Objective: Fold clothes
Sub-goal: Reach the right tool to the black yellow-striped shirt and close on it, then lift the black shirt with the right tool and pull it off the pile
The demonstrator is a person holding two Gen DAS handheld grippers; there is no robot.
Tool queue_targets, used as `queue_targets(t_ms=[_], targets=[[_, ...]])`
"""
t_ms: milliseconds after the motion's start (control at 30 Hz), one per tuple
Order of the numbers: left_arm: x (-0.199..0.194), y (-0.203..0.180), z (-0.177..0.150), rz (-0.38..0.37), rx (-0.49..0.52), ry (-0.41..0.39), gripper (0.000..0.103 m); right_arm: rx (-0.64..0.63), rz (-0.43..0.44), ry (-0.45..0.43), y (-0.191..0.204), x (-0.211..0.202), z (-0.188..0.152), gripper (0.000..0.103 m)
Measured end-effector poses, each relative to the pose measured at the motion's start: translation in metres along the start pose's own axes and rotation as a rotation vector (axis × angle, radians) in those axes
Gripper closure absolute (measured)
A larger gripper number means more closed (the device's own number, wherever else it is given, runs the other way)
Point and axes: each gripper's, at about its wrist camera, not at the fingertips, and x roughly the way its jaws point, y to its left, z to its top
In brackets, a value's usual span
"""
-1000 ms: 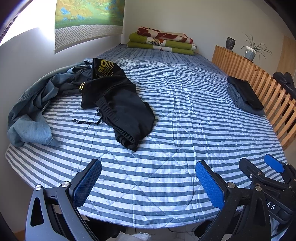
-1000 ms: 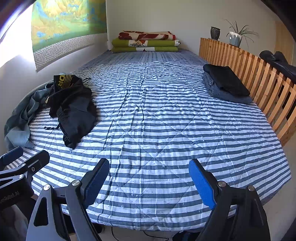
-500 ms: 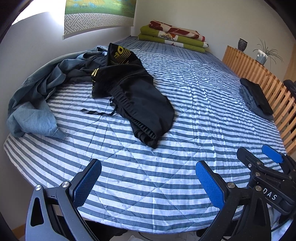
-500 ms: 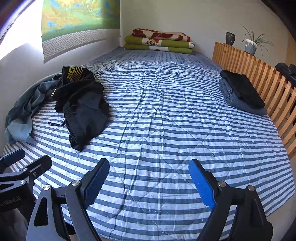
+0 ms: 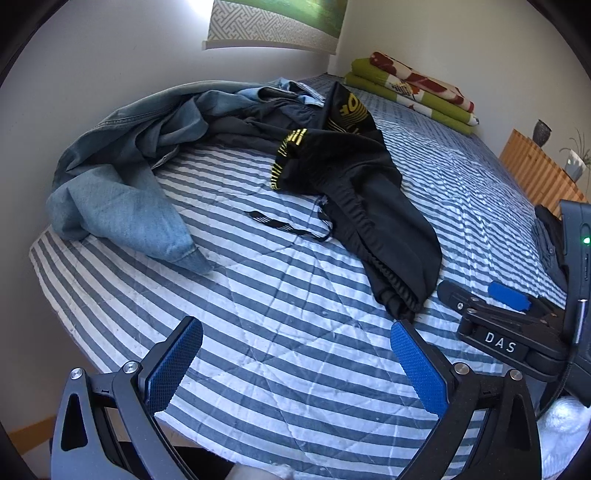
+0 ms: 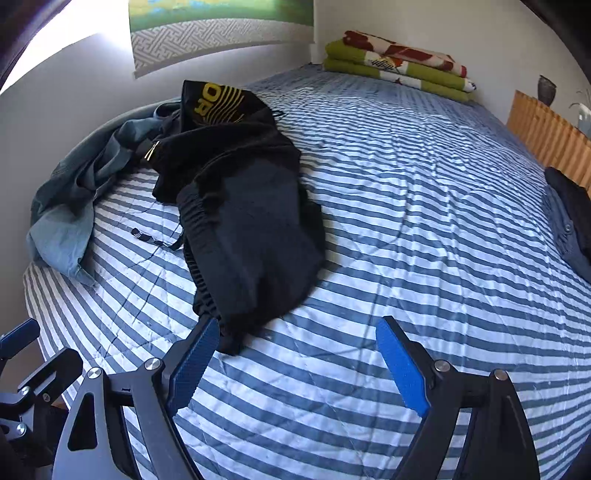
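A bed [image 6: 424,206] fills both views, covered by a quilted blue-and-white striped bedspread. A pale wall runs along its left edge, with a wall hanging [image 6: 221,33] bearing a grey key-pattern border. At the far end of the bed lies a stack of folded green and red blankets [image 6: 399,66]. A slatted wooden rail [image 6: 546,140] lines the right edge, with a dark vase [image 6: 546,88] and a potted plant on top. Near the right edge sits a small pile of folded dark clothes [image 6: 569,214].

Along the left edge of the bed, a crumpled blue denim garment [image 5: 122,199] spreads against the wall. Just right of it, and partly lying over it, is a pair of black shorts [image 6: 243,206] with yellow lettering, an elastic waistband and a loose drawstring trailing on the bedspread.

The left gripper [image 5: 295,369] hovers over the near edge of the bed, its blue-padded fingers spread wide and empty; the shorts' nearest hem lies just beyond its right finger. The right gripper [image 6: 295,358] is also spread wide and empty, above the near edge. Its left finger [image 6: 192,358] overlaps the shorts' near hem in the picture, though I cannot tell whether it touches the fabric.
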Motion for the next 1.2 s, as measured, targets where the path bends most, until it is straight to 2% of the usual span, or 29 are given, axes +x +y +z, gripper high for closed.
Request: queue_targets(t_ms=[200, 500, 600, 667, 700, 800, 967, 1200], targets=[[-0.001, 0.031, 0.010, 0.003, -0.079, -0.028, 0.000, -0.062, -0.029, 0.045, 0.022, 0.032, 0.012, 0.020], [0.011, 0.055, 0.016, 0.019, -0.113, -0.018, 0.000, -0.072, -0.060, 0.110, 0.034, 0.069, 0.017, 0.026], [0.015, 0.056, 0.017, 0.017, -0.114, -0.015, 0.000, -0.085, -0.049, 0.109, 0.038, 0.071, 0.019, 0.036], [0.017, 0.056, 0.017, 0.015, -0.114, -0.011, 0.001, -0.090, -0.021, 0.124, 0.039, 0.072, 0.021, 0.048], [0.017, 0.056, 0.017, 0.015, -0.113, -0.011, 0.001, -0.089, -0.002, 0.133, 0.039, 0.072, 0.022, 0.059], [0.016, 0.055, 0.016, 0.008, -0.105, -0.018, 0.001, -0.088, -0.009, 0.130, 0.038, 0.068, 0.024, 0.080], [0.016, 0.057, 0.015, 0.014, -0.099, -0.020, 0.004, -0.036, 0.005, 0.103, 0.023, 0.050, 0.024, 0.083], [0.011, 0.048, 0.011, 0.013, -0.072, -0.022, 0.007, 0.035, 0.030, 0.044, -0.009, 0.002, 0.009, 0.084]])
